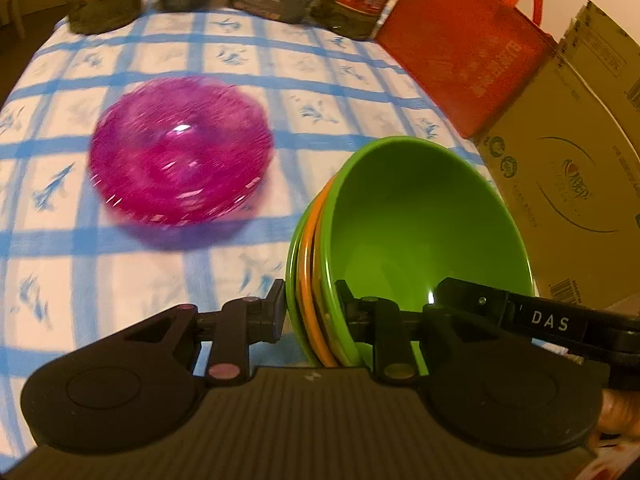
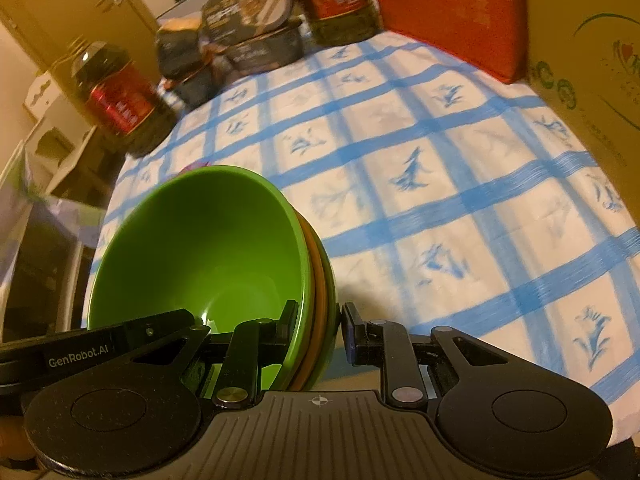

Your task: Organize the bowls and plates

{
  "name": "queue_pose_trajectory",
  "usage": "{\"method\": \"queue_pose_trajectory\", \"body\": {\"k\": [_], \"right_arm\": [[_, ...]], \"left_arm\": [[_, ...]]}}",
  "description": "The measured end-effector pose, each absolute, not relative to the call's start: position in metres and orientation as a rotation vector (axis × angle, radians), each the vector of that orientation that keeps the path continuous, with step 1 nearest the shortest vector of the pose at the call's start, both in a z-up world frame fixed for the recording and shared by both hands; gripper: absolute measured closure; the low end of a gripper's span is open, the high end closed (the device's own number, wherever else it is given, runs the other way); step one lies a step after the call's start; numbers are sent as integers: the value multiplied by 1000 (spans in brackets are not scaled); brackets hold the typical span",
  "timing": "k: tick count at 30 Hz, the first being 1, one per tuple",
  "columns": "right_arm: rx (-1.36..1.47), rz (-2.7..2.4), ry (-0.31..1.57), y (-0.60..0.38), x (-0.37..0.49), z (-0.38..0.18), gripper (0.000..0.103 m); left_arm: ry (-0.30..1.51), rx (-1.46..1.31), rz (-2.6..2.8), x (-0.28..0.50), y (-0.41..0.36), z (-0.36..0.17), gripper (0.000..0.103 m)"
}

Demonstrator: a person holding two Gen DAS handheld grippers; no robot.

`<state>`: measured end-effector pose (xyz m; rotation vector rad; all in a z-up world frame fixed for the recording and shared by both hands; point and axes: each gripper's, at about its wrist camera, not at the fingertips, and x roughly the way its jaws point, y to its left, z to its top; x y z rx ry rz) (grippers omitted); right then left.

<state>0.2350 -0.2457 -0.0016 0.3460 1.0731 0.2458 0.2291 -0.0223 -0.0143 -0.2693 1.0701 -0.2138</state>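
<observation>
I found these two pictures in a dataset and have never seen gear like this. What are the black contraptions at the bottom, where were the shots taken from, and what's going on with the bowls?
The black contraptions are two hand-held grippers, each carrying a wide-angle camera that looks along its fingers. One picture is from the left gripper, the other from the right gripper. Together they hold a nested stack of bowls, green with an orange one between: each is clamped on an opposite side of the rim. The stack is tilted above a blue-checked tablecloth. A magenta glass bowl sits on the cloth. At the far edge are red-labelled jars, food tins, an orange bag and a cardboard box.
</observation>
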Motion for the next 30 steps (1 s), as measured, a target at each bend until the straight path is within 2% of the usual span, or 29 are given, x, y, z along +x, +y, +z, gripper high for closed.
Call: {"method": "queue_pose_trajectory", "body": {"k": [13,30], "right_arm": [[316,352,1109,-191,215,-12,80],[269,399,1099,-155,217,-2,81]], "left_arm": [[1055,-323,-106,183,36,-16,81],[1035,-376,-61,170,69,-7,81]]}}
